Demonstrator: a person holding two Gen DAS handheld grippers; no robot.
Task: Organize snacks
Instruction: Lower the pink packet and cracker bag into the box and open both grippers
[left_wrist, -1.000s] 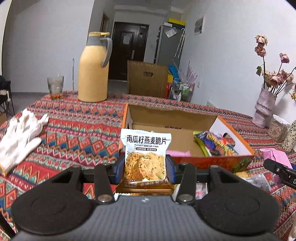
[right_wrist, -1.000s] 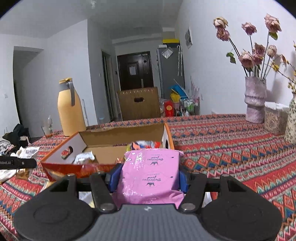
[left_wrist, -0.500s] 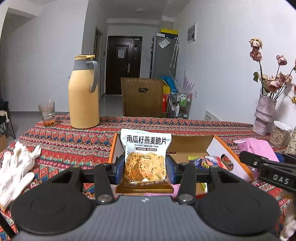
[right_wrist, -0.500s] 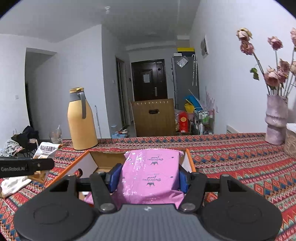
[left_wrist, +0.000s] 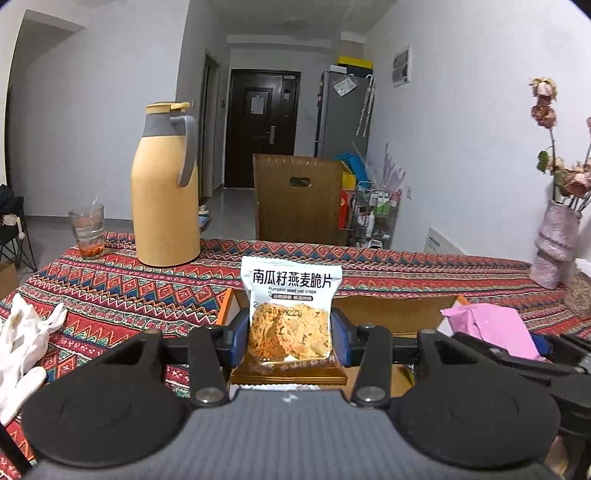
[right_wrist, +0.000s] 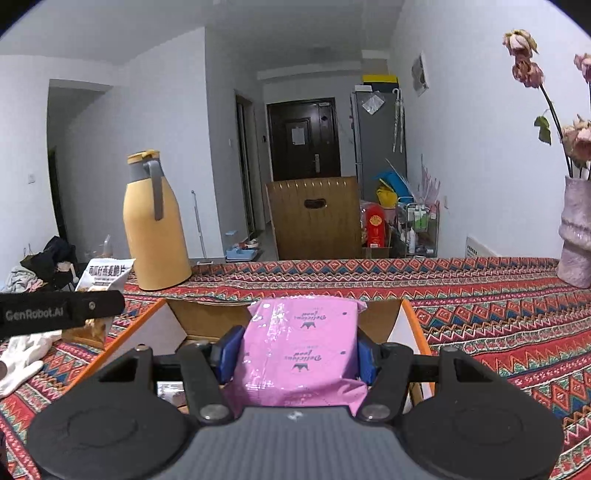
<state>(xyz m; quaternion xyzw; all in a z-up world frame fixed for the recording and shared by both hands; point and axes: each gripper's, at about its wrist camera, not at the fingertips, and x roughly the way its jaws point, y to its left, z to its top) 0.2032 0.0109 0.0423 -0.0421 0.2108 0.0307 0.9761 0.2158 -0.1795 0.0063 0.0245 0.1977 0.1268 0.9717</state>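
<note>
Left claw: left gripper clamped an upright oat crisps packet between blue pads.
Right claw: right gripper clamped a pink snack packet.
Container: open cardboard box sat on the patterned tablecloth directly beneath both packets; contents mostly hidden.
Far edge: yellow thermos, glass.

Patterned tablecloth carries a yellow thermos, glass, white gloves, vase (flowers inside), open cardboard box
</note>
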